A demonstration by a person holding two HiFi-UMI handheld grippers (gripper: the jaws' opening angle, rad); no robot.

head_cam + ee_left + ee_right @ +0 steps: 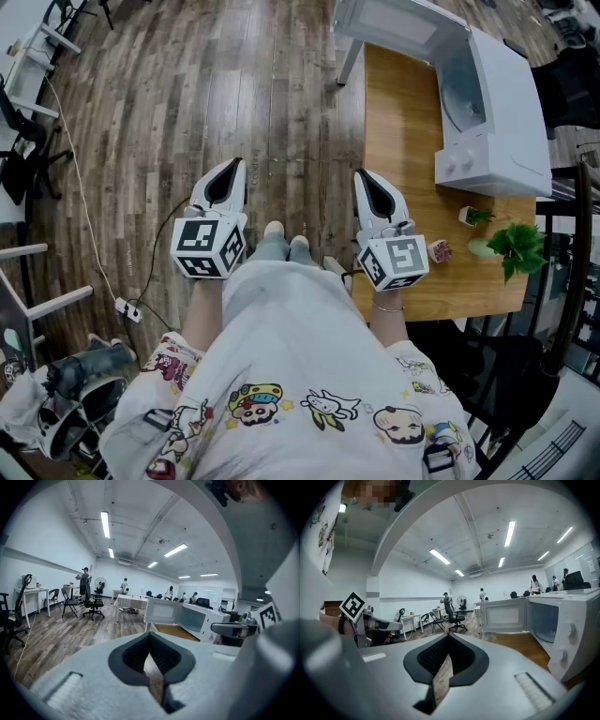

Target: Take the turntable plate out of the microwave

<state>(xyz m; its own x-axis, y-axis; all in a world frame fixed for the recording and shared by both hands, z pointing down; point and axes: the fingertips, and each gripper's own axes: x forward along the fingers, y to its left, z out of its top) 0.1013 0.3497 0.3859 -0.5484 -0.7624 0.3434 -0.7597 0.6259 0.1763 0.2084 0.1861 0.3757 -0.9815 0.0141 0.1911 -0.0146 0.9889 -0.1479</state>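
Note:
A white microwave stands at the far end of a wooden table, with its door swung open. Inside the cavity the round glass turntable plate shows faintly. My left gripper and right gripper are held side by side near my body, well short of the microwave, both shut and empty. In the left gripper view the microwave is ahead to the right; in the right gripper view it stands close on the right, its open door facing me.
A green potted plant, a small white pot and a small figurine sit at the table's near end. A power strip and cable lie on the wood floor to the left. Bags sit lower left.

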